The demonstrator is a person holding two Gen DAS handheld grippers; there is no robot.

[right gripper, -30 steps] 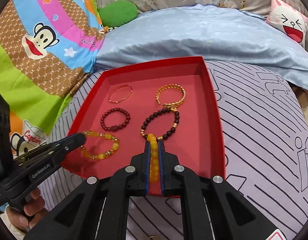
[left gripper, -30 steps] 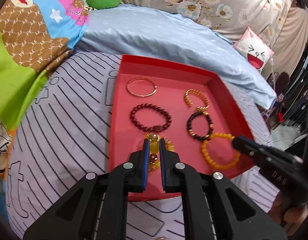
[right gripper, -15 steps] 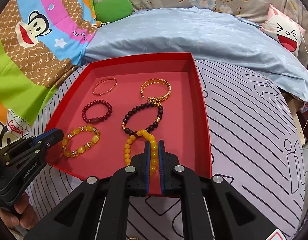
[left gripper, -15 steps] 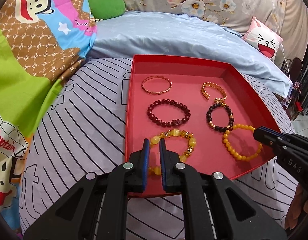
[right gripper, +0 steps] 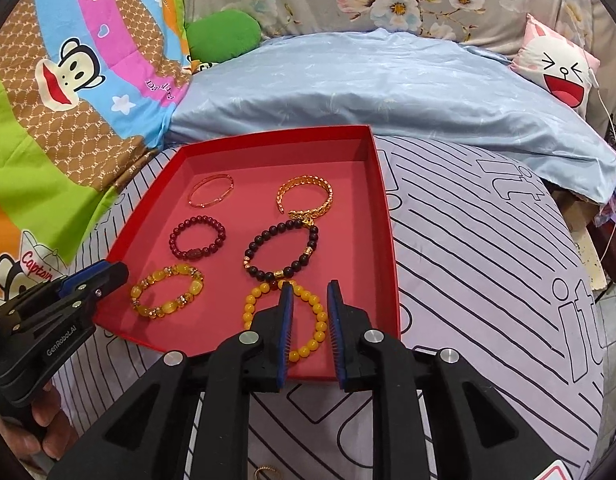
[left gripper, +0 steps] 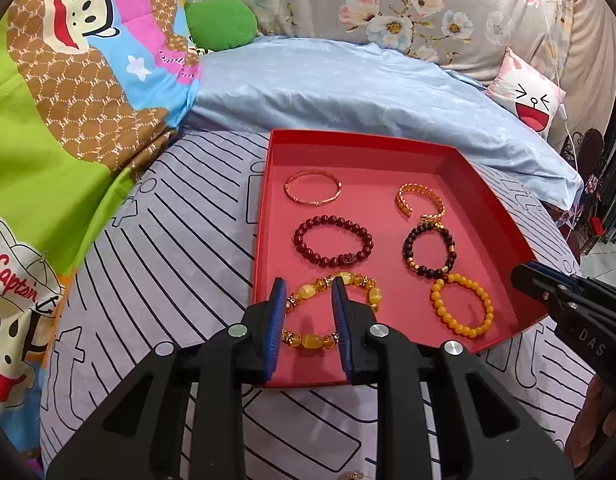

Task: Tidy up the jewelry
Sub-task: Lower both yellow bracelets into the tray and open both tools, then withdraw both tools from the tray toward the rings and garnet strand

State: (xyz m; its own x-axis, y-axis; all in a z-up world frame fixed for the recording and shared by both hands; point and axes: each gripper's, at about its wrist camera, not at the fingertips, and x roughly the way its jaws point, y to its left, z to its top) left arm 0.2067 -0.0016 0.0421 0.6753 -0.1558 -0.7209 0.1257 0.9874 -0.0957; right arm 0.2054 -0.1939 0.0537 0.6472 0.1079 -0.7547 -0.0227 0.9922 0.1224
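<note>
1. Red tray: it sits on the striped bed cover, a shallow open box. It holds six bracelets in two columns of three.
2. Thin gold bangle: far row, left column. We judge it rigid, light and slick; a pinch across the wire rim would suit.
3. Gold link cuff: far row, right column, open-ended. It touches the dark bead bracelet below it. Probably stiff, and the links could snag.
4. Dark red bead bracelet: middle row, left. Likely strung on elastic, so floppy when lifted; we would grip across one side of the loop.
5. Dark bead bracelet, gold spacers: middle row, right, touching the yellow loop below.
6. Amber bead bracelet: near row, left. Big glossy beads, heaviest of the lot by our guess, and slippery.
7. Yellow bead bracelet: near row, right. Small smooth beads that would roll under the pads.
8. Left gripper: jaws have just been opening and stand apart over the amber loop, which lies flat on the tray floor, pressed by neither pad.
9. Right gripper: jaws likewise just been opening, now parted; the yellow loop lies on the tray beneath them, unclamped.
</note>
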